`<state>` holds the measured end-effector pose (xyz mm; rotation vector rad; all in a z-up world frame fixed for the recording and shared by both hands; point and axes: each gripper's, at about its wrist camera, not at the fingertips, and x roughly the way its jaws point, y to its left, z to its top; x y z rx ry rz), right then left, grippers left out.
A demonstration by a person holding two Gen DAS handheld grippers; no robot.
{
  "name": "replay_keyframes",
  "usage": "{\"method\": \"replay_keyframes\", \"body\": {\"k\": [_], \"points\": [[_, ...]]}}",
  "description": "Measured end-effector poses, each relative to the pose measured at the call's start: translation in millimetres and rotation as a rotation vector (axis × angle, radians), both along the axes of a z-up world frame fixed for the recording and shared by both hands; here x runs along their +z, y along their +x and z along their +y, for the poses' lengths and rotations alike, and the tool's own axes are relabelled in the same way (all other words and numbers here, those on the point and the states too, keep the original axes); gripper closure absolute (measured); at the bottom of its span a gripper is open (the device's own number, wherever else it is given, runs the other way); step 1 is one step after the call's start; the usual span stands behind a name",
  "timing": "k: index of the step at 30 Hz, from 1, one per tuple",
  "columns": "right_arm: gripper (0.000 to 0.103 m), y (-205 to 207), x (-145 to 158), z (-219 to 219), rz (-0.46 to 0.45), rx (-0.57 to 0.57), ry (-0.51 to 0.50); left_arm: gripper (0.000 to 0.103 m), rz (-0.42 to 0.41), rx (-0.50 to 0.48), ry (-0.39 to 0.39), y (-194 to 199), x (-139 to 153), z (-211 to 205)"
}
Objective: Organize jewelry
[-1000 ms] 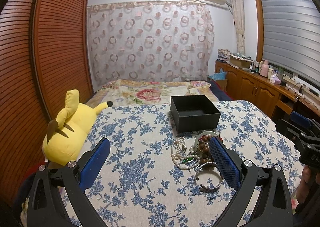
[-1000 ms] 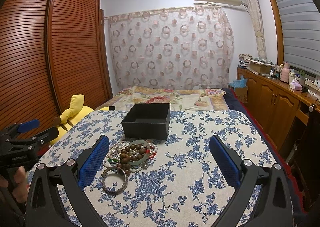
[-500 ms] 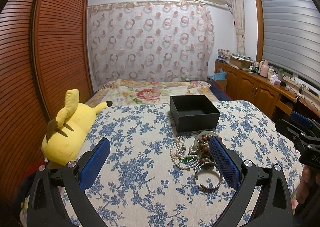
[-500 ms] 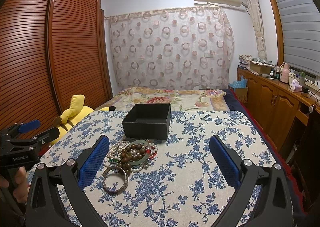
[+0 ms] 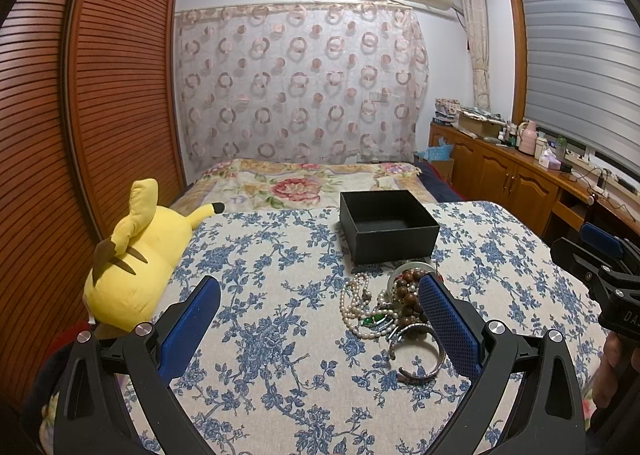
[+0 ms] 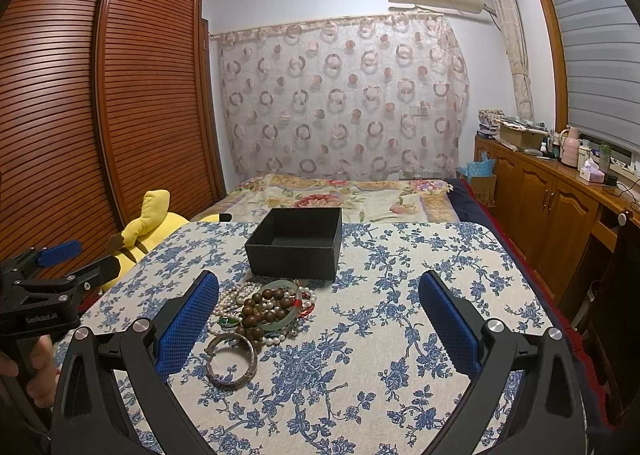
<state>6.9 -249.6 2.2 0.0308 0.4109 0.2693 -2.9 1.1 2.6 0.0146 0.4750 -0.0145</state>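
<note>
Hovering: both tongs wide, empty | jewelry pile before black box | plush toy left

Black box on a table clothed in cream with blue flowers; brown beads, white pearls, yellow plush toy

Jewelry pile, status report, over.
Left gripper and right gripper open, empty. Jewelry pile on tablecloth, before empty black box. Nothing blocking.
</note>
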Motion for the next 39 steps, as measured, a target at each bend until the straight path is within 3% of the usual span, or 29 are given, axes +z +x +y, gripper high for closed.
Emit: {"method": "replay_keyframes", "body": {"k": [16, 39], "points": [[0.002, 1, -5, -1, 0.008, 0.004, -0.012, 0.007, 0.029, -0.020, -0.005, 8, -12, -5], [0.015, 24, -58, -9, 0.145, 0.078, -0.062, 0.007, 0.303, -0.257, -0.046, 49, -87, -39]]}}
